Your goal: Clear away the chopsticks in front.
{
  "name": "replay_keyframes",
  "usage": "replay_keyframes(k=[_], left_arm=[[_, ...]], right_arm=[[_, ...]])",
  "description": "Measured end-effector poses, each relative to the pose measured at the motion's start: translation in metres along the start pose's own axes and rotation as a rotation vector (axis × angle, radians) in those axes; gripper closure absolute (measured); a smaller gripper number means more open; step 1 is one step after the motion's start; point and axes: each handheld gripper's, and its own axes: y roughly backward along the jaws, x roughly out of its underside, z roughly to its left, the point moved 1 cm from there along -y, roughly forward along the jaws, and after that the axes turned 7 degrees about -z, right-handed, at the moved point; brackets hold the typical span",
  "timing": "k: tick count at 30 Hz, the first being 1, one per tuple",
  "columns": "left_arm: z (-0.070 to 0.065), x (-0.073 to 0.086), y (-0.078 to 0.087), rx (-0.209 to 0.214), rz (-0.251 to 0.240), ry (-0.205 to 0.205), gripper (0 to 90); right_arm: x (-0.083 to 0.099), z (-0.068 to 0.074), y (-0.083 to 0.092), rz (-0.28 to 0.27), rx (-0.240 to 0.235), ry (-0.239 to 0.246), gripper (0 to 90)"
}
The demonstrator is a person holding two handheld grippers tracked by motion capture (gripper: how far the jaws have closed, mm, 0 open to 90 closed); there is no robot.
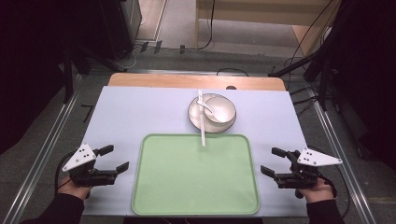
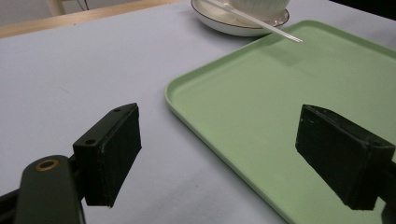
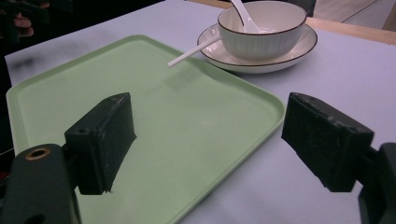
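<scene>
Work barely begun: left gripper [image 1: 114,158] and right gripper [image 1: 273,161] released, grasping nothing, flanking bare green tray [image 1: 196,205]. Bowl [image 1: 220,110] with spoon [image 1: 205,105], plate [image 1: 195,112], chopstick [image 1: 201,122] ahead of fingers, well apart, untouched on bench [image 1: 126,112].

A lab recording bay: metal frame rails [image 1: 51,135], tripod legs [image 1: 299,65], trailing floor cables [image 1: 205,44].

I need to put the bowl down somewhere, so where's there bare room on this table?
The flat green plastic tray is bare except its far edge, overhung by the white chopsticks. It is crowded behind, around the white ceramic plate and bowl.
</scene>
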Motion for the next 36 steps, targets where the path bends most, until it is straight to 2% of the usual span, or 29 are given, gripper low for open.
replay_keyframes(k=[8, 11, 13, 20, 22, 24, 29, 30, 33, 34, 36], left_arm=[[0.001, 0.001, 0.000, 0.000, 0.006, -0.001, 14.2], [0.001, 0.001, 0.000, 0.006, 0.002, 0.013, 14.2], [0.001, 0.000, 0.001, -0.004, -0.005, 0.007, 14.2], [0.004, 0.000, 0.003, -0.029, -0.077, 0.042, 13.5], [0.004, -0.001, 0.002, -0.025, -0.071, 0.061, 13.4], [0.003, -0.001, 0.000, -0.049, -0.051, 0.070, 13.1], [0.003, -0.002, -0.008, -0.212, 0.034, 0.084, 12.6], [0.003, -0.002, -0.009, -0.209, 0.053, 0.090, 12.4], [0.003, -0.003, -0.010, -0.197, 0.068, 0.120, 9.4], [0.003, -0.003, -0.011, -0.173, 0.070, 0.136, 9.4], [0.004, -0.004, -0.012, -0.149, 0.089, 0.135, 9.4]], right_arm=[[0.000, 0.000, 0.000, 0.004, 0.002, 0.000, 17.6], [0.000, 0.000, 0.000, 0.005, 0.003, 0.004, 17.6], [0.000, 0.000, 0.000, 0.005, 0.001, 0.005, 17.6], [0.001, 0.000, 0.000, 0.011, 0.000, 0.009, 17.6], [0.002, -0.001, 0.000, 0.012, 0.003, 0.009, 17.6], [0.002, -0.001, 0.000, 0.017, 0.005, 0.006, 17.6], [0.002, -0.001, 0.000, 0.025, 0.003, 0.012, 17.6], [0.002, -0.001, 0.000, 0.027, 0.001, 0.015, 17.6], [0.002, 0.000, 0.000, 0.030, -0.002, 0.016, 17.6], [0.003, 0.000, 0.000, 0.030, -0.003, 0.017, 17.6], [0.003, -0.001, 0.000, 0.032, -0.002, 0.018, 17.6]])
